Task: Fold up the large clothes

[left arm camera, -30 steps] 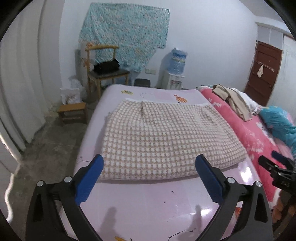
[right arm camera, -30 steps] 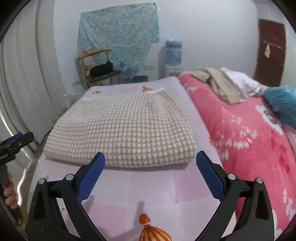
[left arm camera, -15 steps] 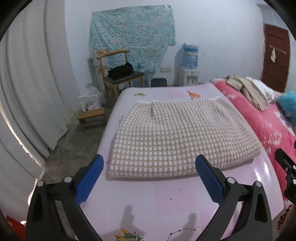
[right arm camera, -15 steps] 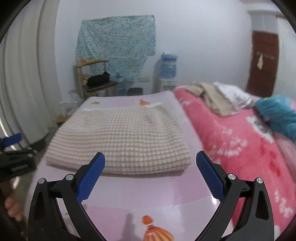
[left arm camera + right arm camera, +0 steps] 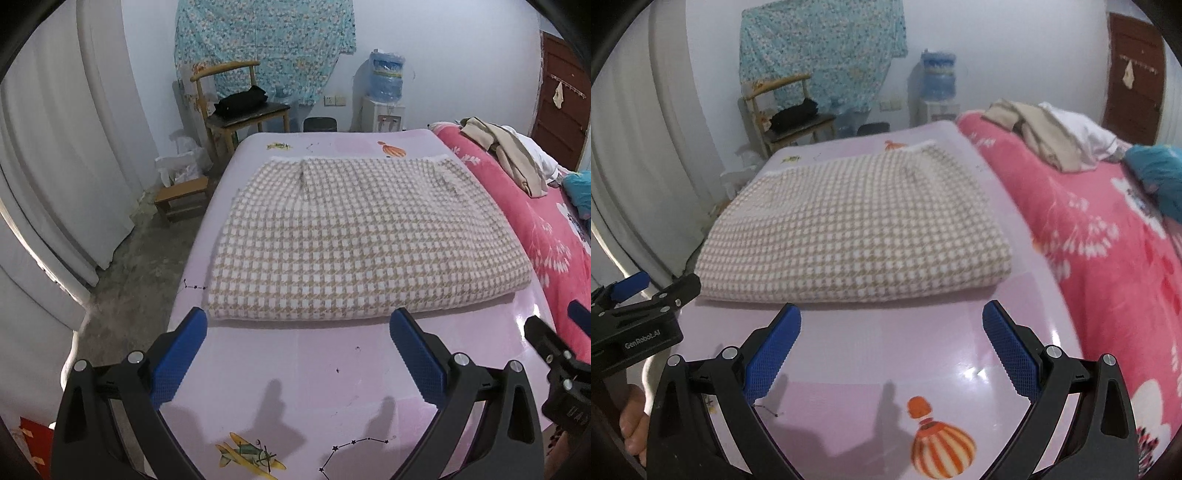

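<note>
Left gripper (image 5: 297, 325) jaws spread wide, empty, right gripper (image 5: 892, 319) likewise, side by side, level

I see the room evenly and softly lit, a little bluish. The left wrist view is sharp; the right wrist view is smeared with motion blur. Glare sits on the glossy pink mat (image 5: 975, 373), and soft finger shadows fall on it in both views. Fisheye bending curves the walls, with black corners
</note>
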{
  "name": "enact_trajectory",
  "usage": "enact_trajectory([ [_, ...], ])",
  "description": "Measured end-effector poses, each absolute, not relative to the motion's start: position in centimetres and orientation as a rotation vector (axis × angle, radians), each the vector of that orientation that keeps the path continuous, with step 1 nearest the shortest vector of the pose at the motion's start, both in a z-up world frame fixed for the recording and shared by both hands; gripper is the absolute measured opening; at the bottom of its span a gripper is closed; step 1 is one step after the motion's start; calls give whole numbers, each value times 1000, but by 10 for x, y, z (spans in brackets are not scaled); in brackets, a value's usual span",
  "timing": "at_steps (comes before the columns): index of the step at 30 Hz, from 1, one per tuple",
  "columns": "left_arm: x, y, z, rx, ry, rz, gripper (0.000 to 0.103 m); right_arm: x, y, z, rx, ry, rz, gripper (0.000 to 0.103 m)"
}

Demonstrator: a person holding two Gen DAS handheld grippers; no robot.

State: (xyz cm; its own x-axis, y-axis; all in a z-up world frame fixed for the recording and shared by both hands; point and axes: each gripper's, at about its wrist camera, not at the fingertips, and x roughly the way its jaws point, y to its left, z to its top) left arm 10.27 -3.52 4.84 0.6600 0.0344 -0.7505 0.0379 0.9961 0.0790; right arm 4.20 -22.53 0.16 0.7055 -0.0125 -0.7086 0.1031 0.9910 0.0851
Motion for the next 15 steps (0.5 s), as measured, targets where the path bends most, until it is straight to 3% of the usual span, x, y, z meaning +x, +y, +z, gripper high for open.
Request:
enact_trajectory([
  [15, 114, -26, 34, 62, 911, 28, 97, 47, -212, -8, 58, 855, -55, 95],
])
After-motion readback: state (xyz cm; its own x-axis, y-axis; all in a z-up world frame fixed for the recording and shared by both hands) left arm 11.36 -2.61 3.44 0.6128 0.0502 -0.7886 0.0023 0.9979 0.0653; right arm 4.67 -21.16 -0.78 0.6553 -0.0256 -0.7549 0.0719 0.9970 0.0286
